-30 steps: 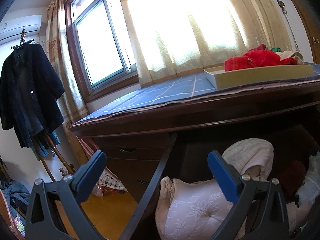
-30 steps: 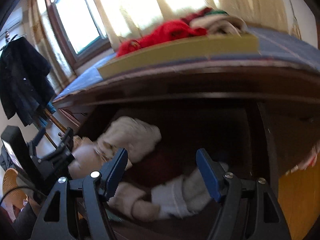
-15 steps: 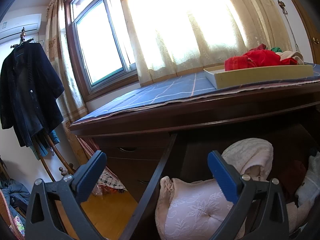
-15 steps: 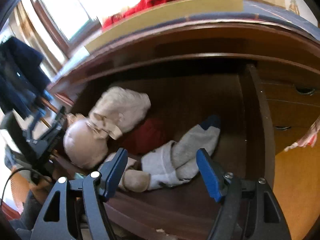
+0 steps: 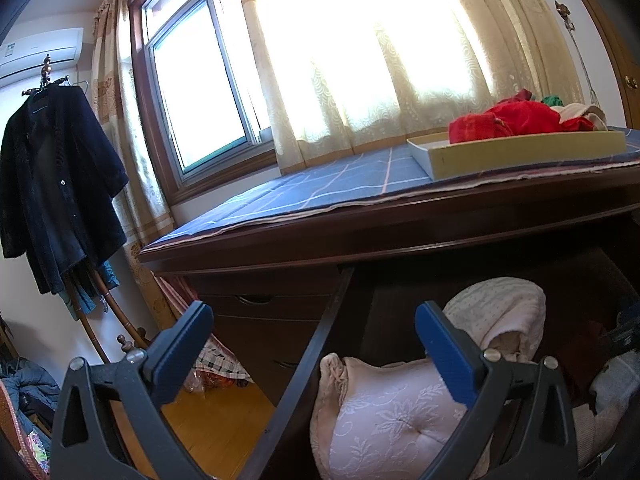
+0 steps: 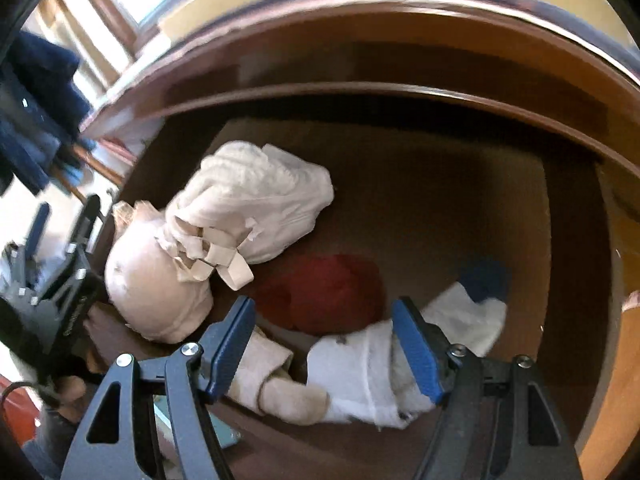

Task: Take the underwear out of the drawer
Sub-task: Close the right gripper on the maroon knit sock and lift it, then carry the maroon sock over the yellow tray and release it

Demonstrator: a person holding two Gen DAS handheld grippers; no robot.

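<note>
Underwear [image 6: 256,204] is lying bundled inside the open drawer [image 6: 568,264], beside a red garment [image 6: 328,292]. Right gripper [image 6: 324,344] is hanging above it, fingers spread, grasping nothing. Left gripper [image 5: 312,344] is likewise standing released.

A dark coat [image 5: 56,184] hangs on a wooden stand at the left wall, below an air conditioner [image 5: 38,50]. Cream curtains [image 5: 400,64] cover the bright window [image 5: 200,92]. A blue checked cloth [image 5: 320,188] covers the worktop. The floor [image 5: 216,424] is yellow wood.
</note>
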